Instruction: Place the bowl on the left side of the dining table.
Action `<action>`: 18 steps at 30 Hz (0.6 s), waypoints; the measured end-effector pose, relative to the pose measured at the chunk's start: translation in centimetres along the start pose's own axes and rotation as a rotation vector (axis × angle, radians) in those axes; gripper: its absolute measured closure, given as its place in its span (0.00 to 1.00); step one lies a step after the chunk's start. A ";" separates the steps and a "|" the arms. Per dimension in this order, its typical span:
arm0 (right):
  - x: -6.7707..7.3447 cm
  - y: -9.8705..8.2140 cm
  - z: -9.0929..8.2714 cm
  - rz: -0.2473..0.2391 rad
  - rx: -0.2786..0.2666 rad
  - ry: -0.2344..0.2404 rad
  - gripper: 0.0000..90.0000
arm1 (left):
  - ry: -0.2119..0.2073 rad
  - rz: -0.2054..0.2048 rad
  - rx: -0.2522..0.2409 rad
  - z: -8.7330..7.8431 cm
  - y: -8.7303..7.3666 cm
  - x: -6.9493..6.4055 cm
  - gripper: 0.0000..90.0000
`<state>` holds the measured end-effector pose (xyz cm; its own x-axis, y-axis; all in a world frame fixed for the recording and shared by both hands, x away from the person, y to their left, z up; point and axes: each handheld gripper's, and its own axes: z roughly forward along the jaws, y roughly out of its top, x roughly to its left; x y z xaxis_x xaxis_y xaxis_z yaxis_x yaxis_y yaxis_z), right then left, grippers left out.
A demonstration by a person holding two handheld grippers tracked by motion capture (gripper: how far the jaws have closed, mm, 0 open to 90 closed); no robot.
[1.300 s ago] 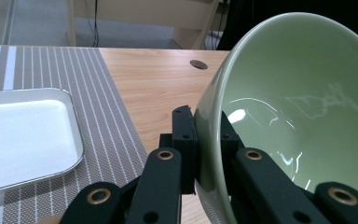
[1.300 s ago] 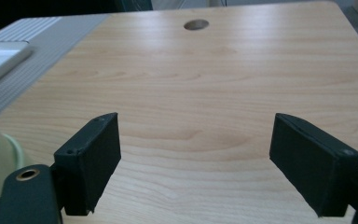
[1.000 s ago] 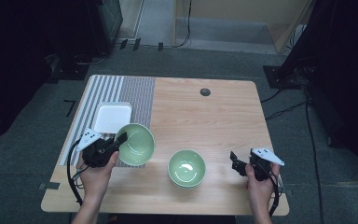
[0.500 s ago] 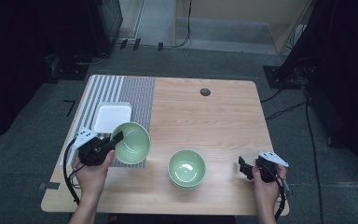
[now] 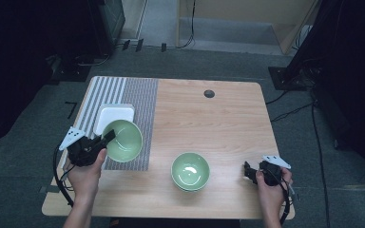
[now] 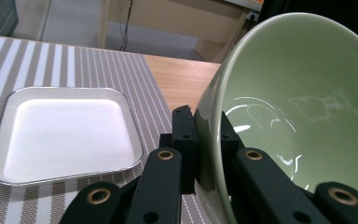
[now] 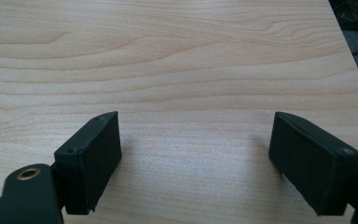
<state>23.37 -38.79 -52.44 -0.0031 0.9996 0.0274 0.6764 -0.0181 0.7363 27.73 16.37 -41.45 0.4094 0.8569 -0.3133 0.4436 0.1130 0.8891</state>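
The pale green bowl (image 5: 122,140) is tipped on its side, its glossy mouth facing right and toward the person, over the striped mat (image 5: 142,118) just beside the white square plate (image 5: 115,115). The left gripper (image 5: 105,138) has its fingers (image 6: 184,149) clamped on the bowl's rim. The right gripper (image 5: 248,172) hangs low over bare table (image 5: 209,118), fingers wide apart and empty.
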 end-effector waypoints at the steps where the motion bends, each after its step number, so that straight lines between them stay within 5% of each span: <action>1: 0.0 0.0 0.0 0.000 0.001 0.001 0.17 | -0.005 -0.002 0.002 0.0 0.0 0.2 0.93; 18: 0.1 -0.1 0.0 -0.016 0.006 0.018 0.15 | 0.028 -0.018 -0.002 -0.2 0.7 1.5 0.93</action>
<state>23.31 -38.71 -52.47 -0.0273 0.9992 0.0278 0.6803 -0.0018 0.7329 28.47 17.85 -41.26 0.3792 0.8683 -0.3198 0.4491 0.1295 0.8841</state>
